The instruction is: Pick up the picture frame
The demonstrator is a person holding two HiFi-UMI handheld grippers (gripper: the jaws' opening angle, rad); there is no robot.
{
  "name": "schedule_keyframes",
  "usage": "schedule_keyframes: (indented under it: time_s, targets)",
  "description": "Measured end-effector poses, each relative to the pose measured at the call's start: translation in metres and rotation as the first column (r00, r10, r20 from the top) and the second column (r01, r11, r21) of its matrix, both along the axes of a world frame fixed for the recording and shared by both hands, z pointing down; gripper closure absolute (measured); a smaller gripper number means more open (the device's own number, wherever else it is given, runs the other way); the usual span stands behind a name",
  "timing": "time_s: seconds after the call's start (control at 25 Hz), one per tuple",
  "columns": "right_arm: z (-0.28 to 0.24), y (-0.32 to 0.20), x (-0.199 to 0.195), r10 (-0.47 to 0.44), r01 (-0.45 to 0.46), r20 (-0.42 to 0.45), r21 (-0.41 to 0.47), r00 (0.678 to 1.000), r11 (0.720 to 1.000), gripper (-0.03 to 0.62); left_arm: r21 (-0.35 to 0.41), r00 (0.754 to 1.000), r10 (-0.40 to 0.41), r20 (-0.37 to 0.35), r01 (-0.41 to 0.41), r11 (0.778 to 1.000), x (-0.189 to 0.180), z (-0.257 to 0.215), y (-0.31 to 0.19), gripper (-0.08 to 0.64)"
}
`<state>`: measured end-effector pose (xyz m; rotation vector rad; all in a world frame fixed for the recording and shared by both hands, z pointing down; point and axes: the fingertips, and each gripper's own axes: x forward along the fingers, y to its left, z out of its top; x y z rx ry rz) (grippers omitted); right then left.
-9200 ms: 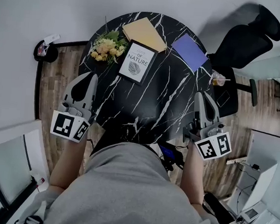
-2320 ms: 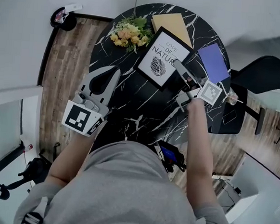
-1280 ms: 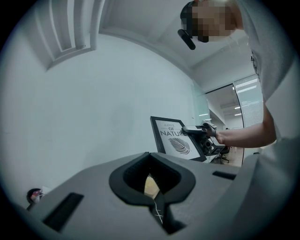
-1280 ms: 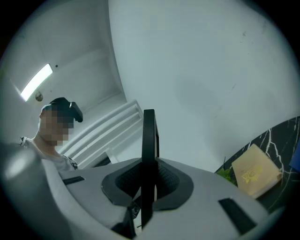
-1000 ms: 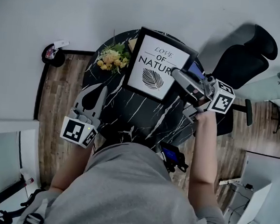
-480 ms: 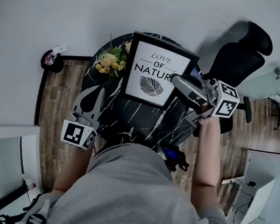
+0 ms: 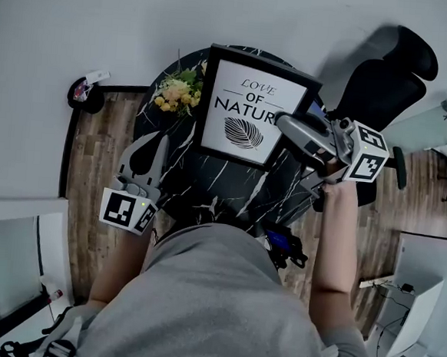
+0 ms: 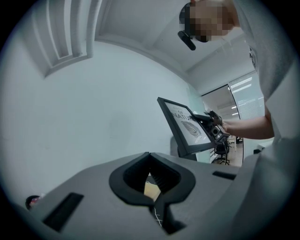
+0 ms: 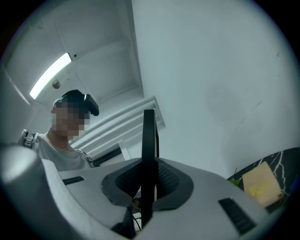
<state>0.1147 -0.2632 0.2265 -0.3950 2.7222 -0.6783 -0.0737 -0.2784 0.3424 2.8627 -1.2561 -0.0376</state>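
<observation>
The desk (image 7: 208,182) is round, with a black top veined in white like marble. It stands on a wood-plank floor (image 7: 95,148) close to a pale wall. A bunch of yellow flowers (image 7: 175,91) with green leaves lies at its far left edge. Just beside the flowers, a tan book (image 9: 260,185) lies flat on the top, near the rim.
</observation>
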Motion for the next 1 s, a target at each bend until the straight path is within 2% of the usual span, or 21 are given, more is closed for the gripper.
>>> schedule_keyframes:
  time_s: [1.0]
  targets:
    - [0.0002, -0.0003, -0.0009, -0.019, 0.019, -0.011, 0.003, 1.000, 1.000, 0.531, -0.002, 1.000, 0.004, 0.006, -0.004, 1.000, 0.0069, -0.0052, 0.0018, 0.554]
